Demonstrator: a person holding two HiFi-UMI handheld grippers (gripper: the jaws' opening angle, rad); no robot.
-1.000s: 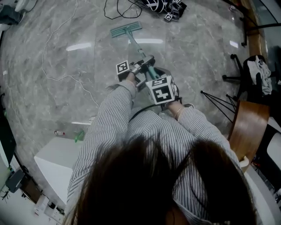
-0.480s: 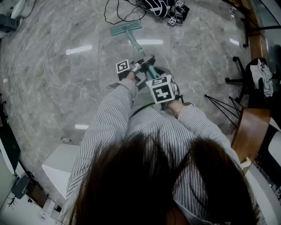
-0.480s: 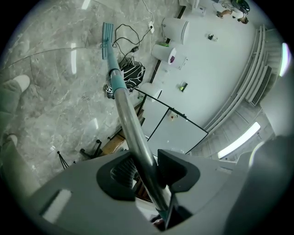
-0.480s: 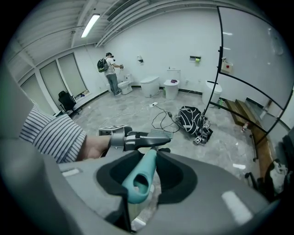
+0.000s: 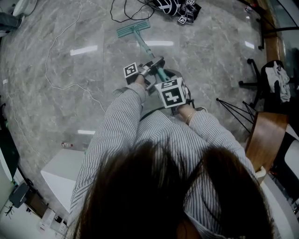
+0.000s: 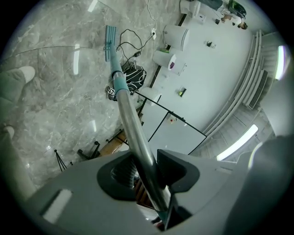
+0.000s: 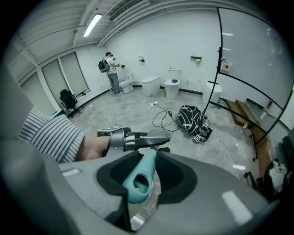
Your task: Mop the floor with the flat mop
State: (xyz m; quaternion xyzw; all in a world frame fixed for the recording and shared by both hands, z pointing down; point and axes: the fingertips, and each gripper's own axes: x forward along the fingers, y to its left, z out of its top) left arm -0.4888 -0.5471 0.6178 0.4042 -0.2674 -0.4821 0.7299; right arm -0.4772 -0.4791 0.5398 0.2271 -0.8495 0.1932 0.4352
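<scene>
Left claw is clamped on the flat mop's metal shaft and right claw on its teal grip end, apparently spaced for leverage, with the mop head flat on the floor ahead.

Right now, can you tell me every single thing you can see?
flat mop: one, teal head and grip, silver pole, head on floor ahead
floor: grey marble, all around
white cable: one, on floor, left
black cable: one, on floor, far ahead
bag: one, black and white, far ahead
chair: one, brown wood, right
toilets: several, white, far wall
person: one, far off, wearing backpack
left gripper: one, grey, shut on mop pole
right gripper: one, grey, shut on mop grip
sleeves: two, striped, nearest
</scene>
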